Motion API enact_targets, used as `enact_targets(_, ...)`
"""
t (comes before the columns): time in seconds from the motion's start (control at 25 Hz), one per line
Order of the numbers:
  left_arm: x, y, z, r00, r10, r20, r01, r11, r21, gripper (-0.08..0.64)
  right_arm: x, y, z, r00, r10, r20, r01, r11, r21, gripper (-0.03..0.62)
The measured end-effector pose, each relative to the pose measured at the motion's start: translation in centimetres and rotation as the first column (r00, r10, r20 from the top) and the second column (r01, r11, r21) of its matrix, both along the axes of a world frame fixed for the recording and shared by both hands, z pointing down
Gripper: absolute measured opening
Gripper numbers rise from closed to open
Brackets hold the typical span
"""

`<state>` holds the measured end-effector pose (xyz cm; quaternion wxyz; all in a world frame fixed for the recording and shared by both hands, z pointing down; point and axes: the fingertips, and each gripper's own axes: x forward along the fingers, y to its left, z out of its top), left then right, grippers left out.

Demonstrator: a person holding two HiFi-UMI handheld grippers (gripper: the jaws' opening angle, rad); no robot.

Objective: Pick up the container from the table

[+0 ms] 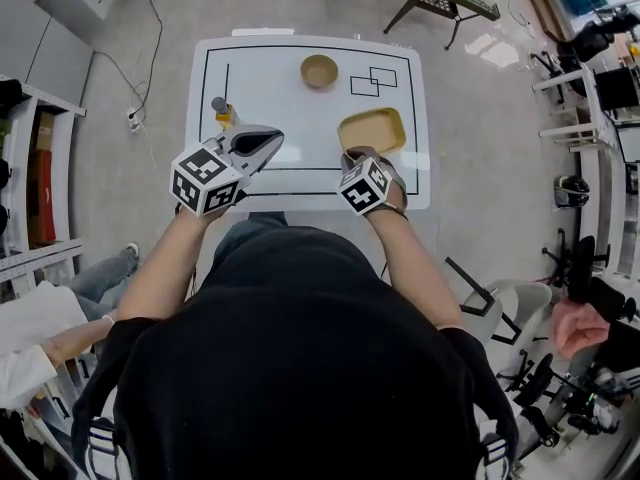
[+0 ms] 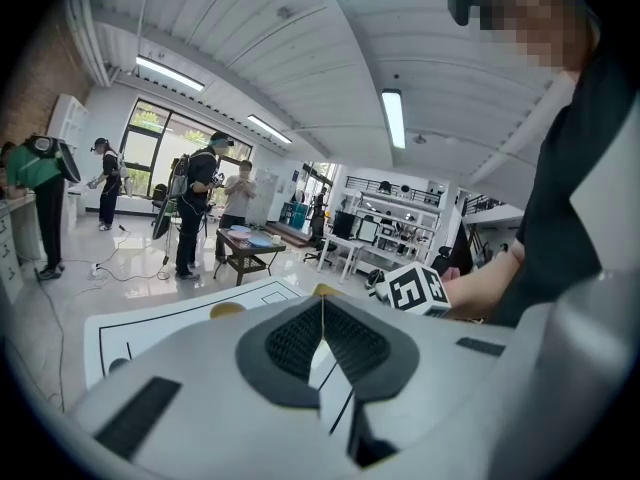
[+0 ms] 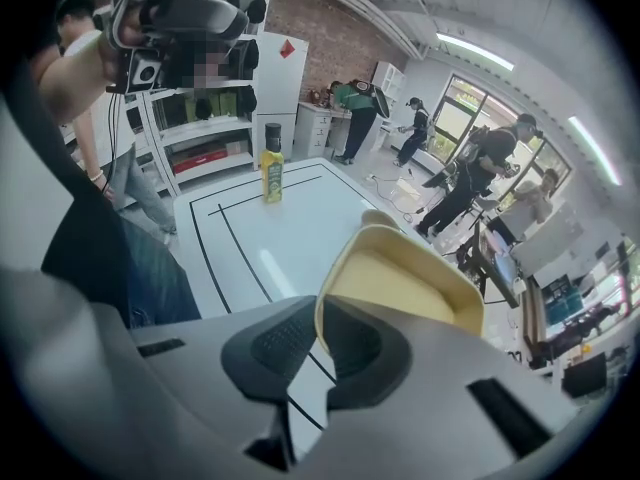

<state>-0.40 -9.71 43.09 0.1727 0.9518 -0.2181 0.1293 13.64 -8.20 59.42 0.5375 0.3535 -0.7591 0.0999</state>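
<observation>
Head view: right gripper is clamping yellow rectangular tray

A person is leaning over a white table marked with black lines, holding a two-jaw gripper in each hand. At centre right of the frame, the right gripper is pointing steeply down, and its jaws are pinching the near rim of the yellow rectangular tray. The tray is sitting toward the right side of the table, inside the black border. The right gripper view is showing the dark ribbed pads pressing that thin rim from both sides, with the tray's shallow hollow stretching away toward the upper right. Whether its far end is clear of the tabletop cannot be told.

At centre left, the left gripper is hovering over the table, its tip aiming toward the tray but staying apart from it. The left gripper view is showing its jaws meeting flush along a thin line, with nothing between them.

A yellow bottle with a dark cap is standing upright near the table's left side, just beyond the left gripper. A round tan bowl is sitting near the far edge, at upper middle of the frame. In the left gripper view, several people are standing in the background beside a low dark side table.
</observation>
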Motion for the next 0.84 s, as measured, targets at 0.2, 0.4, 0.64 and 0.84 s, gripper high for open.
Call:
enact_targets(0.2,-0.4,0.8,0.0,1.0,-0.005,0.001,0.005,1.0,0.002,0.009,-0.1,0.6,-0.3,1.0,0.001,0.001,-0.001,1.0,0.007,0.021)
enact_targets(0.4,-0.5,1.6,0.0,1.0,-0.007,0.003,0.007,1.0,-0.001,0.009,0.0,1.3,-0.7,1.0,0.006,0.005,-0.006,1.0,0.009,0.023)
enact_targets(0.64,-0.3,2.2,0.4,1.0,-0.004,0.0,0.004,1.0,-0.006,0.008,0.3,1.8,-0.7,1.0,0.01,0.004,-0.01,1.0,0.01,0.023)
enact_targets(0.84,0.2,2.6,0.1,1.0,0.0,-0.002,0.0,1.0,-0.003,0.009,0.7,2.3,-1.0,1.0,0.012,-0.001,-0.012,1.0,0.012,0.023)
